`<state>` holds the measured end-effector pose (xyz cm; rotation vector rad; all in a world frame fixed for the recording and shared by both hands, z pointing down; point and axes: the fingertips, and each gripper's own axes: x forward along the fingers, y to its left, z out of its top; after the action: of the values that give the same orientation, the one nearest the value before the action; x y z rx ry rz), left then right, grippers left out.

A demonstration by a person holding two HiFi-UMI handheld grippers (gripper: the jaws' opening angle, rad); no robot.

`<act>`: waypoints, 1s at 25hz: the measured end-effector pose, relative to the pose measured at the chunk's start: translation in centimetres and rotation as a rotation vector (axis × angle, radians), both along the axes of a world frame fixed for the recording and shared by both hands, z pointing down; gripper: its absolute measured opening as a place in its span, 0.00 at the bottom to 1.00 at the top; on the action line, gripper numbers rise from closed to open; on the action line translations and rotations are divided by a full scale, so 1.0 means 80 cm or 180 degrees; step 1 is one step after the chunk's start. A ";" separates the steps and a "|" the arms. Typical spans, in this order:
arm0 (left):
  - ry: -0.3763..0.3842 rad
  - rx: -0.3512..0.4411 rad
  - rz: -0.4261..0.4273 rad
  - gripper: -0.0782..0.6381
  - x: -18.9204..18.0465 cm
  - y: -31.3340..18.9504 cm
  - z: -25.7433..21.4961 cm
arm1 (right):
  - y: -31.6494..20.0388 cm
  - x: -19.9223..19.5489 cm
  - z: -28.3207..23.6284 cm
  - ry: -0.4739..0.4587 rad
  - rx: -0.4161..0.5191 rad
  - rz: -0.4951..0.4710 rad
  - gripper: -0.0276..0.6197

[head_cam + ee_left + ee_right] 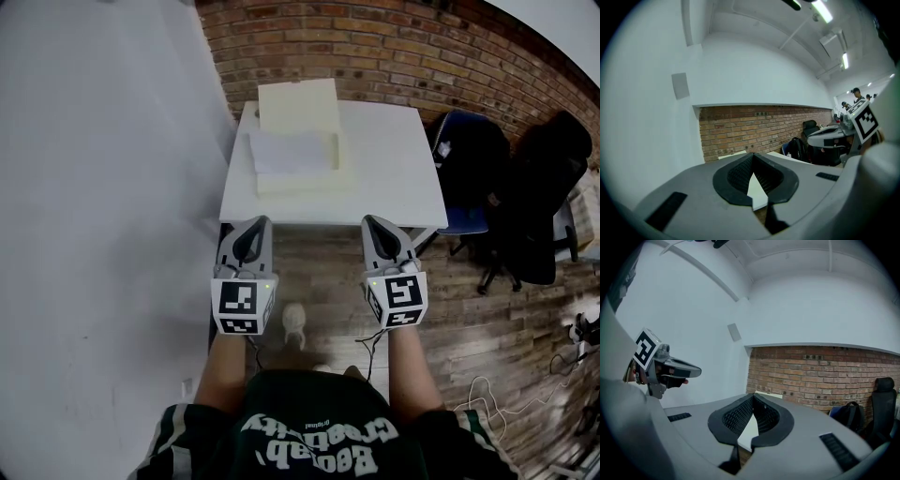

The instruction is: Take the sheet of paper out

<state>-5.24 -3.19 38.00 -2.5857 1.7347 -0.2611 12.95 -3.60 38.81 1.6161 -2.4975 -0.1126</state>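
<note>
A white sheet of paper (289, 150) lies on top of an open cream box (300, 112) at the left side of a white table (394, 169). My left gripper (257, 223) and right gripper (373, 221) are held side by side at the table's near edge, short of the box. Both are shut with nothing between their pads. In the left gripper view the gripper (753, 160) shows its black pads meeting, with a sliver of table (757, 191) beyond. The right gripper view shows the same of its gripper (753, 399).
A brick wall (375, 56) runs behind the table and a white wall (103, 187) stands along its left. A blue chair with a dark bag (469, 169) and a black office chair (548, 206) stand to the right. Cables (487, 394) lie on the wooden floor.
</note>
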 end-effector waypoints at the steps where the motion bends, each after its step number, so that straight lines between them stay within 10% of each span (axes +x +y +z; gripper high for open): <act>1: -0.0005 -0.0002 0.0014 0.11 -0.002 -0.015 0.000 | -0.014 -0.002 0.000 0.0002 -0.0005 0.0012 0.03; 25: -0.0006 -0.0071 0.0269 0.11 -0.079 -0.271 0.009 | -0.246 -0.081 -0.001 0.0097 -0.0049 0.0226 0.03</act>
<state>-11.53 -24.84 38.69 -2.6651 1.6263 -0.2823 6.43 -23.30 38.75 1.6816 -2.4096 -0.1079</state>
